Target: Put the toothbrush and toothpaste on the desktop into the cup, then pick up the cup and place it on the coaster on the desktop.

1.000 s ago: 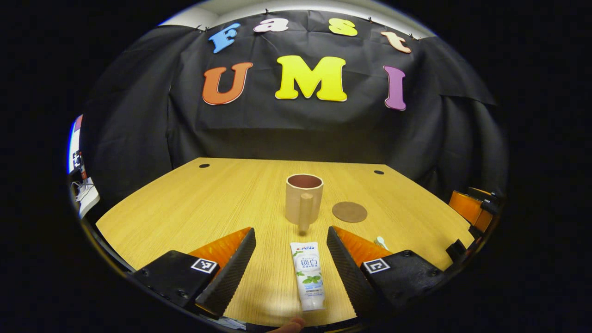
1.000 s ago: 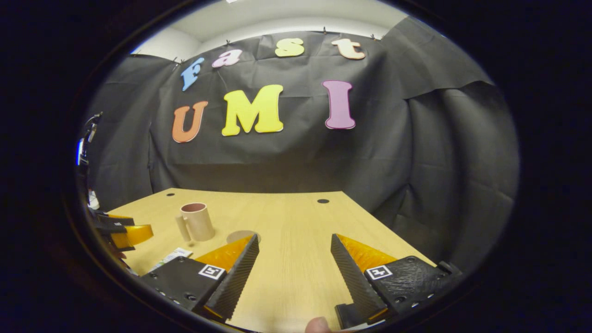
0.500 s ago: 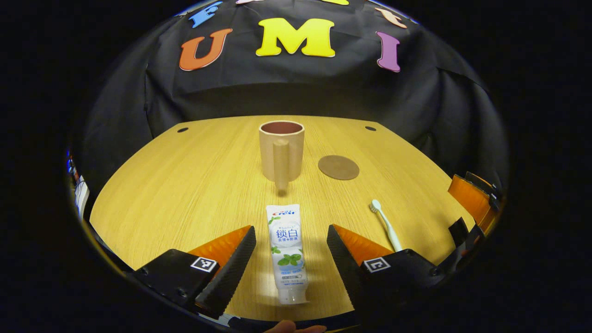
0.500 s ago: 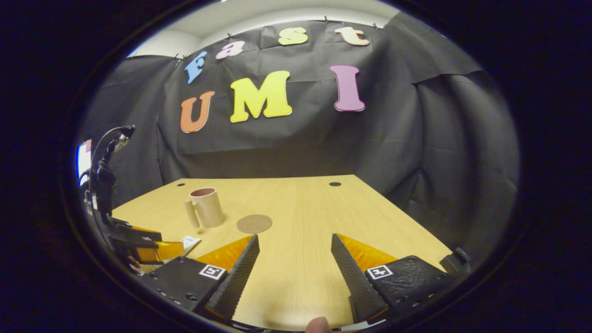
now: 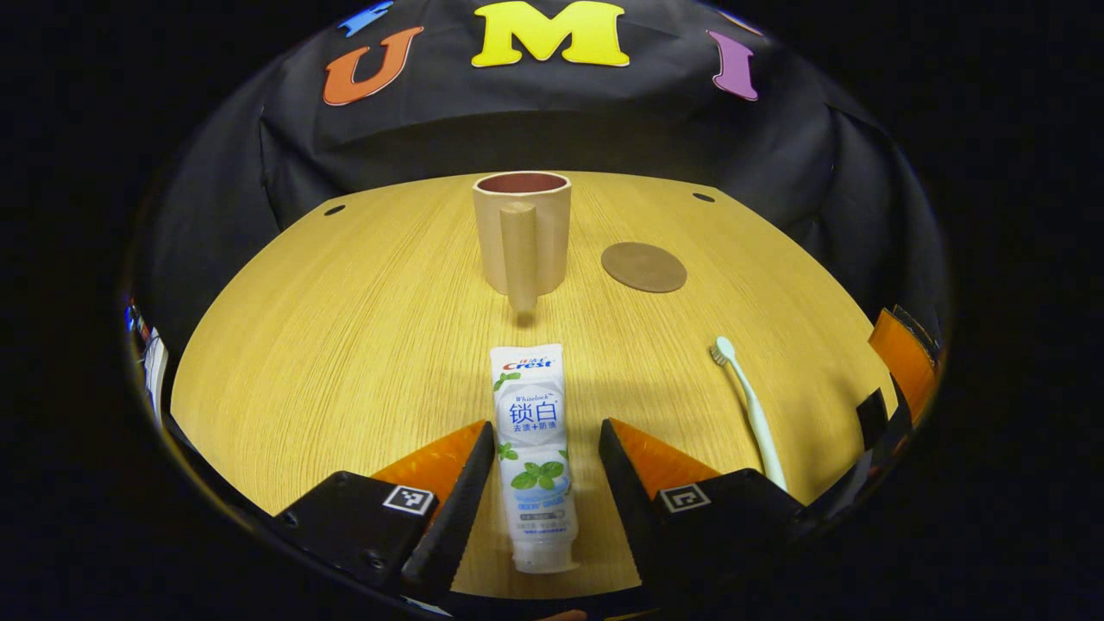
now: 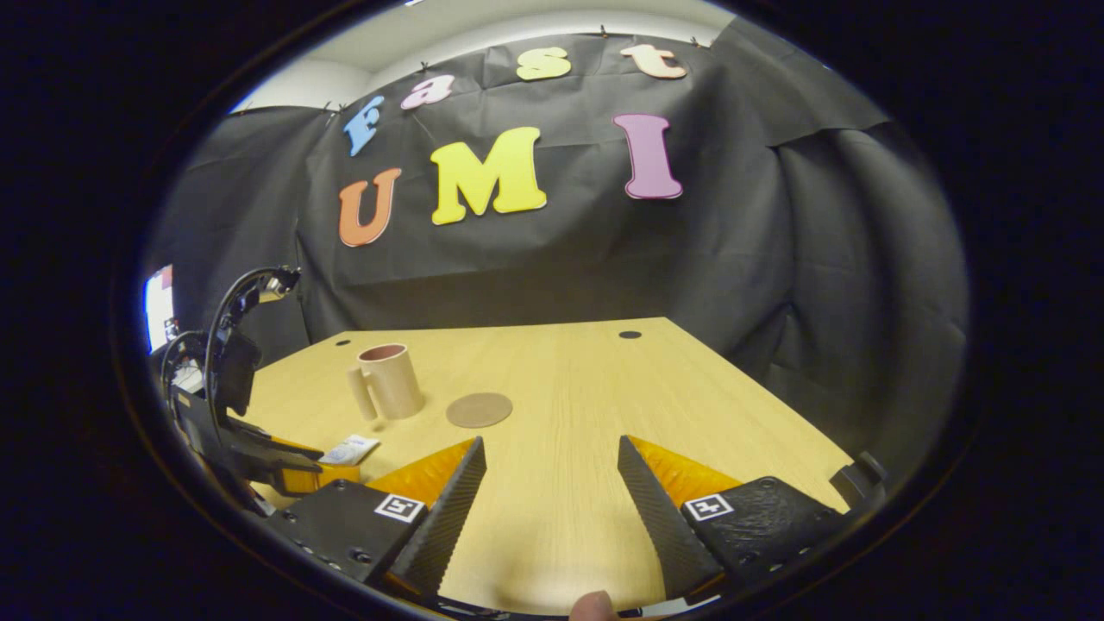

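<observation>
On the light wooden desktop (image 5: 345, 345), your left gripper (image 5: 542, 461) has dropped and narrowed, its fingers now bracketing the white toothpaste tube (image 5: 535, 448) without visibly pressing it. Your right gripper (image 6: 552, 483) stays spread wide over bare wood. The beige handled cup (image 5: 522, 233), round brown coaster (image 5: 643, 266) and white toothbrush (image 5: 749, 410) lie beyond.

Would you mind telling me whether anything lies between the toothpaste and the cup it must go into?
Nothing visible does: bare desktop separates the toothpaste, lying between the open left gripper fingers, from the cup.
</observation>
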The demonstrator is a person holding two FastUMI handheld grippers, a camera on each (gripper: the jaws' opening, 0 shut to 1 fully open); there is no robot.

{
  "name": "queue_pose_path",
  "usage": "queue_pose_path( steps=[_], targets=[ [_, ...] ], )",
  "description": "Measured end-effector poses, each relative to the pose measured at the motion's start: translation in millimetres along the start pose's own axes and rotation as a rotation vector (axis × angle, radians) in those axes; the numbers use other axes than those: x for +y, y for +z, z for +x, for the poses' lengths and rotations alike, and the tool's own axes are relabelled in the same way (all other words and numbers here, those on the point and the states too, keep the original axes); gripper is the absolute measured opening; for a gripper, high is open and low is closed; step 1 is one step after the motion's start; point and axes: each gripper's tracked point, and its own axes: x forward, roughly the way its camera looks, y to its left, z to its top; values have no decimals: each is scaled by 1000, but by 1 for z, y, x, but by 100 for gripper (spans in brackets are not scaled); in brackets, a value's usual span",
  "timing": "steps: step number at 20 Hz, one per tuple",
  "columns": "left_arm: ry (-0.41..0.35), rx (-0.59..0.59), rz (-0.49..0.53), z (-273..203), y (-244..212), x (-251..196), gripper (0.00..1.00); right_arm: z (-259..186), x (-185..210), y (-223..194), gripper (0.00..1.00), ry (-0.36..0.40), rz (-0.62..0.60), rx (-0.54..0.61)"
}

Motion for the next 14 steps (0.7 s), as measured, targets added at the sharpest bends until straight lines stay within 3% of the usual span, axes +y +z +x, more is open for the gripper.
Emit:
queue_pose_path(
  steps=[4,9,13,14],
  targets=[
    [14,21,13,0,-2,3,77,2,14,-5,96,34,5,17],
    [17,6,36,0,-2,2,52,1,25,-11,96,61,14,34],
    [7,-11,17,-2,0,2,46,3,29,-10,96,63,16,35],
    [4,-17,3,-3,0,2,48,3,29,-11,96,61,14,37]
  ],
)
